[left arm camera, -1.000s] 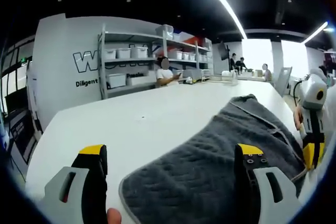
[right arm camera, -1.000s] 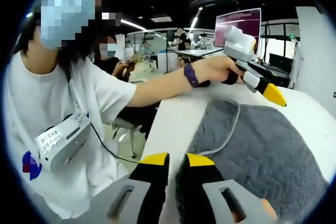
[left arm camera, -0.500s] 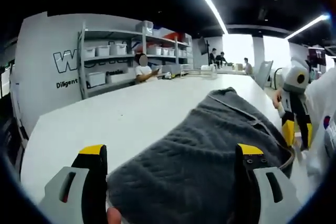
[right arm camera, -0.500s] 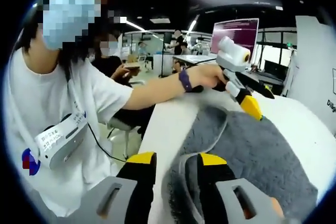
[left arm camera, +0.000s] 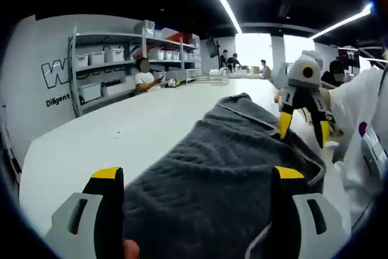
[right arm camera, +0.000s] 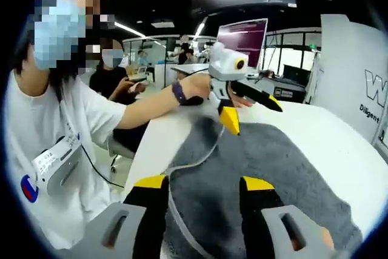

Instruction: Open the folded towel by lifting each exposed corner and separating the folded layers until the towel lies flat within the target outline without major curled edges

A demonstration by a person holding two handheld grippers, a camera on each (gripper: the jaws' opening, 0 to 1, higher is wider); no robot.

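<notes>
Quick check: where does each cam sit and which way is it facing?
Left gripper view: rides the left gripper, looks across the grey towel and white table toward shelves; white sleeve at right.
Right gripper view: rides the right gripper, looks along the towel at the person's white shirt.
Shared: towel, table, each other's gripper.

Left hand-held gripper (left arm camera: pixel 193 201) jaws wide apart, right hand-held gripper (right arm camera: pixel 203 195) jaws parted, left arm (right arm camera: pixel 151 104) outstretched

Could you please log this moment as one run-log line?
stage: unfolding | grey towel: rumpled on white table, between both grippers' jaws | left gripper: open | right gripper: open
</notes>
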